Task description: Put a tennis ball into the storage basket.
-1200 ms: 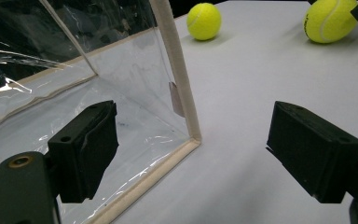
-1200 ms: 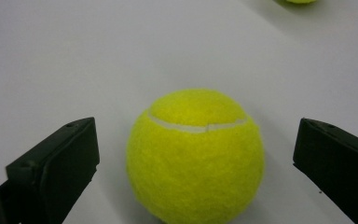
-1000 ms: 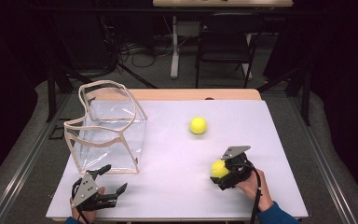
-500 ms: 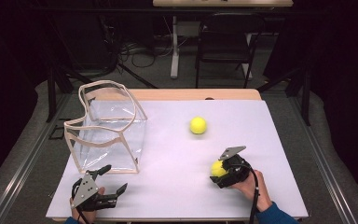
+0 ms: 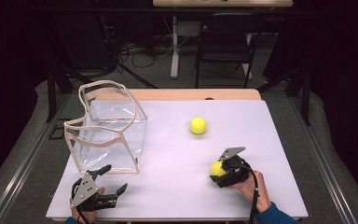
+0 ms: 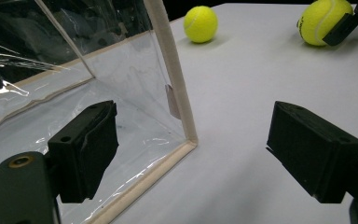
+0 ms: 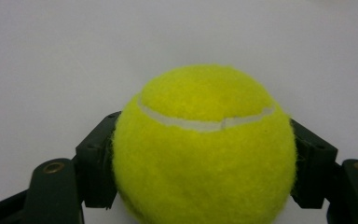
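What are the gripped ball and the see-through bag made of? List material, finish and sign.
Gripped ball: fuzzy yellow felt, matte, with a pale seam; looks like a tennis ball.
Bag: clear glossy film, probably soft plastic; it creases and glints. Beige trim looks like fabric, not certain.

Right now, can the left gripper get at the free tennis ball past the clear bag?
Probably yes. The left gripper is open beside the clear bag, and bare table lies between it and the free tennis ball. It is a long reach across, though.
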Tool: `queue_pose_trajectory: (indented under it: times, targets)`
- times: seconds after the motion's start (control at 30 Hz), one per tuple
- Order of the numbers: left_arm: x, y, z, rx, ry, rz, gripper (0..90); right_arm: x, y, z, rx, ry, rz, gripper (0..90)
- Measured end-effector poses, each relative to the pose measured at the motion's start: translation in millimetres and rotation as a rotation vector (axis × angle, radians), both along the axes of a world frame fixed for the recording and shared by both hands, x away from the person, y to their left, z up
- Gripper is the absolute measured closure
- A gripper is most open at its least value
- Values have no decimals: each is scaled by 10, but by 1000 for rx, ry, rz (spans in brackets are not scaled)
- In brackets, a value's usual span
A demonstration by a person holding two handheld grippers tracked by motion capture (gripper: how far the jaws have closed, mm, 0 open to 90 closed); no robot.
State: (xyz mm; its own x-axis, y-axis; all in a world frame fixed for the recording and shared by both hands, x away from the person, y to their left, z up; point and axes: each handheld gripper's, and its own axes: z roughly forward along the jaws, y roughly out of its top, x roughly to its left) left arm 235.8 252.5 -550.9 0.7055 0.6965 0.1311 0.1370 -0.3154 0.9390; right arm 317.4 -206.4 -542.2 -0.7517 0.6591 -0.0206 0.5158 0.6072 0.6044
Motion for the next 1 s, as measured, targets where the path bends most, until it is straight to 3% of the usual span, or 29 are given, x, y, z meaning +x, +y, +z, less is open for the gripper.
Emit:
queue_pose_trajectory:
  times: [0.67,1.0]
  targets:
    - [11,3,0,1,0,4,160,-35,4,116,30,-47,4,258]
    - [9,2,3,0,-2,4,160,-44,-14,176,85,-66,1,259]
